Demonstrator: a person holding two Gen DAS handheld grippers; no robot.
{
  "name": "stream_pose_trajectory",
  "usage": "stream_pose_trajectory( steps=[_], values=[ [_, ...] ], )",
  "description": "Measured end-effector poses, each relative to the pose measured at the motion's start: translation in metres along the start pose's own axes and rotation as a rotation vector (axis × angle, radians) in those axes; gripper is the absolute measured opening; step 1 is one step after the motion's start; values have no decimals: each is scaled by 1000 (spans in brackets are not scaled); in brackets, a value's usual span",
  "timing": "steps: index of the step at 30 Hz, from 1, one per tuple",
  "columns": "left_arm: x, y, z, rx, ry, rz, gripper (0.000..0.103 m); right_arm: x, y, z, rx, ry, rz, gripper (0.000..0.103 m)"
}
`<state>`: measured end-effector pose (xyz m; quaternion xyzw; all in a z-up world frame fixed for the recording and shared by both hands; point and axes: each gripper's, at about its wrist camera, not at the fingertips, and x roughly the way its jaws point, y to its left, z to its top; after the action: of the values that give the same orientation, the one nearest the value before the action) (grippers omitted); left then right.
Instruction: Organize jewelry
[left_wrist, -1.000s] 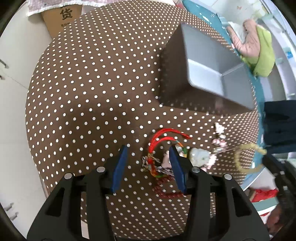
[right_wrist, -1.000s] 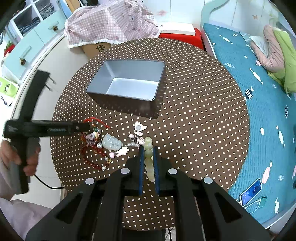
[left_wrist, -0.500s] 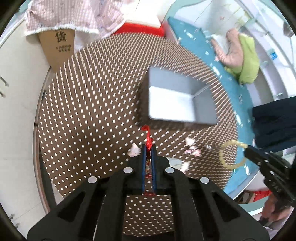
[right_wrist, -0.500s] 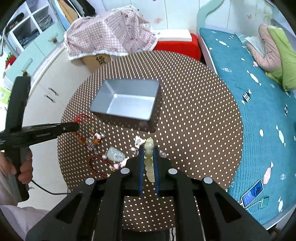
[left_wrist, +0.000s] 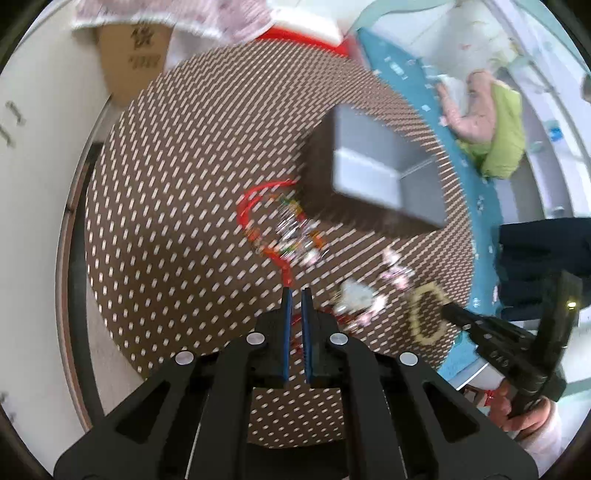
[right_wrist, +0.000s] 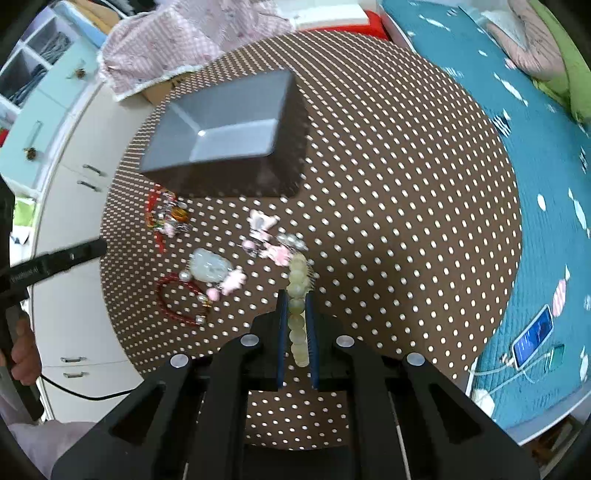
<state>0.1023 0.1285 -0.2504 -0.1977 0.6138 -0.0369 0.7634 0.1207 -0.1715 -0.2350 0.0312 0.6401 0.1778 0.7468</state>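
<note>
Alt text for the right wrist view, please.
The right gripper is shut on a pale green bead bracelet above a brown polka-dot round table. Ahead sit an empty grey rectangular tray and loose jewelry, including a dark red bead bracelet.

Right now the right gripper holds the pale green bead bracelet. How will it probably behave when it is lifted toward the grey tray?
The pale green bead bracelet is a string of round beads, so it will likely hang limp and swing below the right gripper. The smooth beads may slip between the pads. Dropped into the grey tray, it should collapse into a loose heap rather than roll away.
</note>
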Motion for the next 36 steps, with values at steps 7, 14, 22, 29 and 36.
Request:
stream_pose_trajectory(
  steps=[7,14,22,29,36],
  values=[
    [17,16,1,-45,31,28,19,17,-15,-2,56,56,-52,9],
    [21,16,21,-75,4,7,48,18,-18,4,67,66,-54,12],
    [43,27,46,-150,32,33,48,21,5,20,-43,50,-18,30],
    [55,32,60,-177,48,92,48,50,31,44,-134,73,-29,30],
    [69,12,70,-50,84,216,3,66,38,56,-156,113,-93,30]
  ],
)
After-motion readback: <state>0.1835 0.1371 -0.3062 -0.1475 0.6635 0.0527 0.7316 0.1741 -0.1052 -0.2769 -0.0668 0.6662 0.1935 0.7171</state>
